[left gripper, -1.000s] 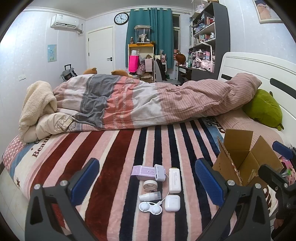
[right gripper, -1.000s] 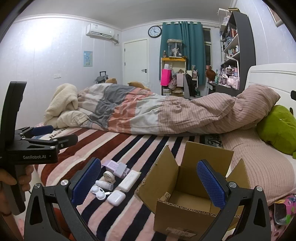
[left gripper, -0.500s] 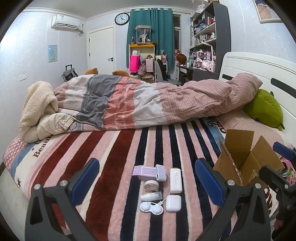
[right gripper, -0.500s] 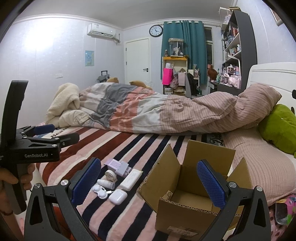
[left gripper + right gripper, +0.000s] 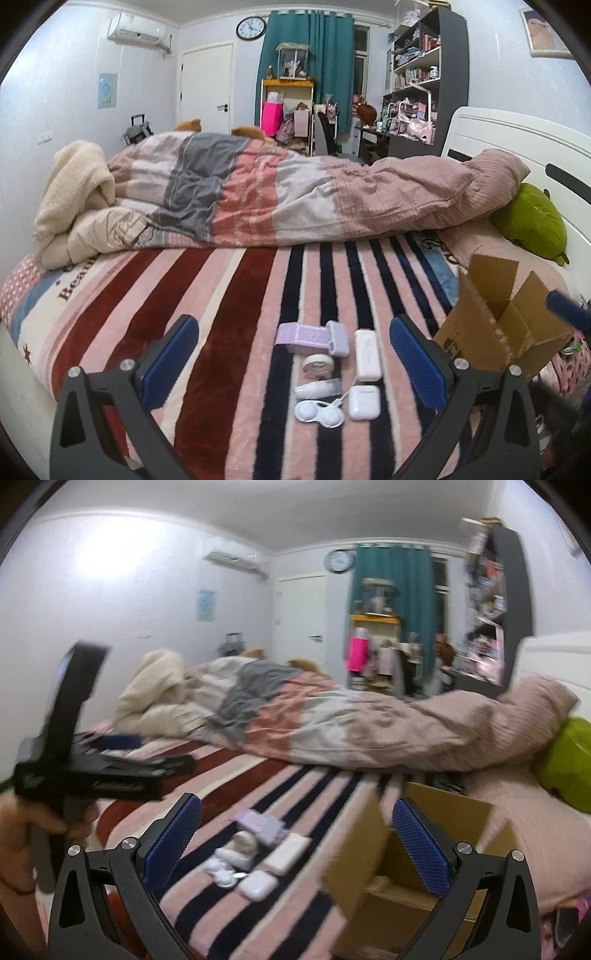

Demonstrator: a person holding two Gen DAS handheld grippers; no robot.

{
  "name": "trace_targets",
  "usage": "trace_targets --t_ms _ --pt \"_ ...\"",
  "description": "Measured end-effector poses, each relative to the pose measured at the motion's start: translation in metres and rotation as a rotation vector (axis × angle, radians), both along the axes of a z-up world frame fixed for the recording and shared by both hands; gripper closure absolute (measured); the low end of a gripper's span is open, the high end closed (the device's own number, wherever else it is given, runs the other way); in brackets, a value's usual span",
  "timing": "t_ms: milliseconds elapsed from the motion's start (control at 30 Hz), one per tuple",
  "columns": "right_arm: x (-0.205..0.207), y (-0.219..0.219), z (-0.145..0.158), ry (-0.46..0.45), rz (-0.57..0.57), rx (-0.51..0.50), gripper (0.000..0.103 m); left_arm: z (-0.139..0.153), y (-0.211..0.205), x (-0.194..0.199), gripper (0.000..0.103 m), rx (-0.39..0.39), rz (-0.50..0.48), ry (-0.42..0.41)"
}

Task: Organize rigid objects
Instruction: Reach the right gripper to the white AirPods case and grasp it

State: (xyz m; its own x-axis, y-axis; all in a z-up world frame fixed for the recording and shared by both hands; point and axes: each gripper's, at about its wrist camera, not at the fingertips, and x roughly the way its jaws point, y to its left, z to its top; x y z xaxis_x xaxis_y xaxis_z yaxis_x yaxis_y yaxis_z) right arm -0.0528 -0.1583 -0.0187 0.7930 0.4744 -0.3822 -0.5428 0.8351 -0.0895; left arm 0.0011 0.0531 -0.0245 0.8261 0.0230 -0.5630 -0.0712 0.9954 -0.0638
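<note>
Ahead of the left gripper (image 5: 293, 363), between its spread fingers, lies the cluster of small items (image 5: 334, 373) — white power bank (image 5: 366, 354) lengthwise, pointing away. Right gripper (image 5: 297, 840), also spread and empty, hangs near the cardboard box (image 5: 424, 853) — the items lie forward-left of it.

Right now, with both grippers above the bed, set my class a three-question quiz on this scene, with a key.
1. True or false: the cardboard box holds the white earbuds case.
2. Multiple choice: what lies directly left of the earbuds case in the left wrist view? A contact lens case B purple box C white power bank
3. Fill in: both the left gripper and the right gripper are ____.

Key: 1 false; 2 A; 3 open
</note>
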Motion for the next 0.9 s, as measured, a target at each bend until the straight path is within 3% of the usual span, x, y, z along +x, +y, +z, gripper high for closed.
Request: trace_targets --t_ms 167,300,500,667,800,833,900 --pt "0.013 0.040 -0.043 0.100 0.091 -0.036 0.024 -0.031 0.026 0.014 0.001 -0.016 0.004 0.053" --pt "0.033 0.065 -0.095 0.239 0.140 -0.062 0.024 -0.058 0.041 0.029 0.001 -0.029 0.002 0.107" --pt "0.077 0.071 -0.157 0.388 0.030 -0.105 0.024 -0.088 0.050 0.048 0.001 -0.036 0.005 0.169" --pt "0.095 0.072 -0.182 0.452 0.004 -0.138 0.024 -0.107 0.053 0.060 0.001 -0.052 0.004 0.201" --pt "0.104 0.068 -0.189 0.505 0.002 -0.089 0.024 -0.112 0.049 0.064 0.001 -0.052 -0.003 0.217" --pt "0.105 0.066 -0.189 0.516 0.006 -0.081 0.029 -0.112 0.048 0.064 0.001 -0.054 -0.006 0.219" --pt "0.105 0.063 -0.186 0.519 0.012 -0.077 0.050 -0.112 0.045 0.062 0.001 -0.055 -0.009 0.220"
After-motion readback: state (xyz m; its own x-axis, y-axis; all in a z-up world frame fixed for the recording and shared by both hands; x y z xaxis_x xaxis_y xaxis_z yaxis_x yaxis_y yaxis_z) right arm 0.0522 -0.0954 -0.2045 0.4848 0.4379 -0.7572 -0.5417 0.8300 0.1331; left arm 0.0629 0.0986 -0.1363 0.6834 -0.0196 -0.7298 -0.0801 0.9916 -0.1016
